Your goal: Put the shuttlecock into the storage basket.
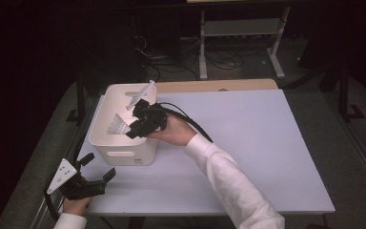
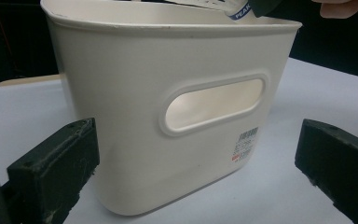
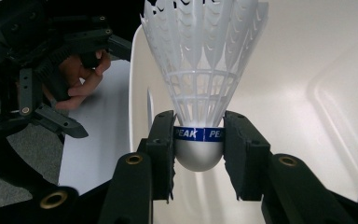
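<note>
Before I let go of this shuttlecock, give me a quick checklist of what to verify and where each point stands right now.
1. Grip: the right gripper clamps the shuttlecock at its rounded base, one jaw on each side: ok.
2. Position: the shuttlecock is over the open top of the white bin, inside its rim: ok.
3. Orientation: the skirt points away from the jaws and looks undamaged: ok.
4. Landing spot: the bin's inner wall is bare, but its floor is hidden behind the shuttlecock: cannot tell.
5. Left gripper: jaws open, apart from the bin's handle side and out of the drop path: ok.
6. Bin seated flat on the table: ok.
</note>
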A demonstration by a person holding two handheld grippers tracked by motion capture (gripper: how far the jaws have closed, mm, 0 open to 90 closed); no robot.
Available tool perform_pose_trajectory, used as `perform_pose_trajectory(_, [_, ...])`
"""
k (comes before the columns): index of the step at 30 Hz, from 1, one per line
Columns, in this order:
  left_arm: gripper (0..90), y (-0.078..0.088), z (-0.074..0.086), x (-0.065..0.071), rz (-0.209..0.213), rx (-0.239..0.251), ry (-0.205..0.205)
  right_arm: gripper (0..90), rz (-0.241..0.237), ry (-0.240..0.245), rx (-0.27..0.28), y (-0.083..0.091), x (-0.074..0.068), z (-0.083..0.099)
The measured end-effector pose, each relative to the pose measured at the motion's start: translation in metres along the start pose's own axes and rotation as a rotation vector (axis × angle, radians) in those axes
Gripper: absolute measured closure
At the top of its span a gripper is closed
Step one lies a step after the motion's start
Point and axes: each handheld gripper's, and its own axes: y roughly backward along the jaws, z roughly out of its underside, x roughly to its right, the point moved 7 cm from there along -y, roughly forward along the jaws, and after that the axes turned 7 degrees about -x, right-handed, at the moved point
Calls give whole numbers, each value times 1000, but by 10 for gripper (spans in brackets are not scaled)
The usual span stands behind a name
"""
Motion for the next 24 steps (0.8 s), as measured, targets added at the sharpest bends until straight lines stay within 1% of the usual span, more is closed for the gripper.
perform_pose_trajectory(1, [0,0,0,0,1,0,-2,626,4,0,0,0,0,0])
perform_pose_trajectory(3, [0,0,0,0,0,1,-4,511,-9,-6,7,0,1,0])
perform_pose_trajectory(5, [0,0,0,0,-2,1,-2,473,-16,-8,11,0,2,0])
perform_pose_trajectory(7, [0,0,0,0,-1,1,2,420,6,-17,17,1,4,0])
perform_pose_trajectory(8, [0,0,0,0,-1,1,1,410,14,-21,21,3,5,1])
perform_pose_trajectory(9, [0,0,0,0,-1,-1,-3,386,13,-30,24,4,5,1])
perform_pose_trajectory(11, [0,0,0,0,0,0,-2,310,31,-41,36,7,8,0])
perform_pose_trajectory(12, [0,0,0,0,0,0,-4,273,31,-51,44,9,8,0])
perform_pose_trajectory(13, [0,0,0,0,0,0,-4,233,36,-43,59,10,10,0])
perform_pose_trajectory(14, [0,0,0,0,-1,0,-1,205,28,-53,63,12,10,0])
perform_pose_trajectory(15, [0,0,0,0,-1,0,-3,178,33,-51,71,15,11,0])
perform_pose_trajectory(16, [0,0,0,0,-2,-2,-3,148,27,-59,77,16,10,0])
perform_pose_trajectory(19, [0,0,0,0,-3,-4,4,116,38,-49,92,21,12,1])
perform_pose_trajectory(20, [0,0,1,0,-3,-5,3,93,47,-65,97,23,12,1])
perform_pose_trajectory(21, [0,0,1,0,-4,-5,2,70,53,-69,95,24,12,2])
perform_pose_trajectory(22, [0,0,1,0,-4,-8,-1,57,64,-54,91,24,14,3])
perform_pose_trajectory(24, [0,0,1,0,-4,-6,0,17,75,-72,97,27,14,4])
